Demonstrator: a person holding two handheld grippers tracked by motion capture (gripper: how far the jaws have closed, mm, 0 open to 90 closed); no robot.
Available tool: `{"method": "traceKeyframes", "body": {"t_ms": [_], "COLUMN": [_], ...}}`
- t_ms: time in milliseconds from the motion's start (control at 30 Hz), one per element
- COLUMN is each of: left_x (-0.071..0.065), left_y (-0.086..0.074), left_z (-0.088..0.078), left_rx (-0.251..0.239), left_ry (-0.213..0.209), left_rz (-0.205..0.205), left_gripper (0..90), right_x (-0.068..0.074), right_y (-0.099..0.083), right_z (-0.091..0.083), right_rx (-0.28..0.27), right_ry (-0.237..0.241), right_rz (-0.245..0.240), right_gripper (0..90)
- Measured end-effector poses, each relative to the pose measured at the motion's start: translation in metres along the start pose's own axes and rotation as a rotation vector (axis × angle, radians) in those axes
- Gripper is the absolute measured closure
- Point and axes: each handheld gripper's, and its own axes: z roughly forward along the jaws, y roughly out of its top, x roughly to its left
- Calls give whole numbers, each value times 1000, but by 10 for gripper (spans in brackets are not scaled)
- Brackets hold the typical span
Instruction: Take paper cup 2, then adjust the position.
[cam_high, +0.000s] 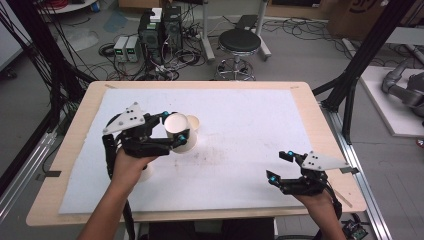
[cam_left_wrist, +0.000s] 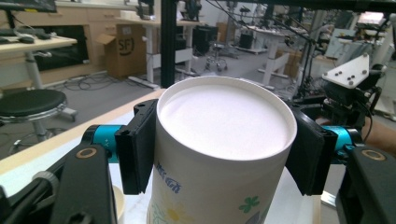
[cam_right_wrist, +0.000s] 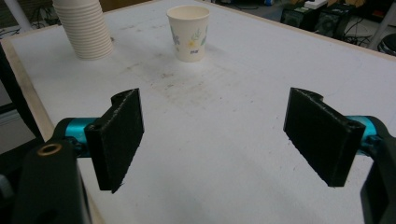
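Note:
My left gripper is shut on a white paper cup with a flower print, held upside down above the white mat. In the left gripper view both black pads press the cup's sides just below its upturned base. Just behind it, a second cup stands upright on the mat, and it appears in the right gripper view as the printed cup. My right gripper hovers open near the front right of the table, and nothing lies between its jaws.
A stack of upside-down paper cups stands at the mat's left, partly hidden under the left hand. The wooden table's edge frames the mat. A stool and computers are on the floor beyond.

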Motion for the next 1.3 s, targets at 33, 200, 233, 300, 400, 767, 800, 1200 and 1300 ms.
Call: {"method": "traceKeyframes", "body": {"t_ms": [33, 200, 233, 300, 400, 767, 800, 1200, 1300], "left_x": [-1, -2, -2, -2, -3, -14, -15, -30, -32], "left_y": [-2, -11, -13, -16, -19, -29, -30, -40, -41], "left_z": [3, 17, 20, 24, 29, 44, 46, 69, 73], "left_rx": [3, 14, 15, 19, 26, 56, 60, 101, 108], "left_ry": [-4, -27, -32, -39, -51, -114, -119, -194, -203], "left_rz": [-3, -13, -17, -23, -25, -8, -6, 17, 19], "left_gripper": [342, 341, 341, 342, 341, 343, 343, 344, 345], "right_x": [0, 0, 0, -1, 0, 5, 6, 13, 15], "right_y": [-1, -2, -2, -3, -3, 2, 2, 12, 17], "right_z": [0, -2, -2, -3, -4, -1, -1, 16, 19], "right_rx": [3, 2, 2, 4, 3, -17, -25, -45, -59], "right_ry": [2, 5, 3, 1, 5, 65, 74, 174, 181], "right_rz": [2, 3, 5, 7, 8, -13, -13, -24, -40], "right_gripper": [206, 206, 205, 206, 206, 206, 205, 206, 206]}}
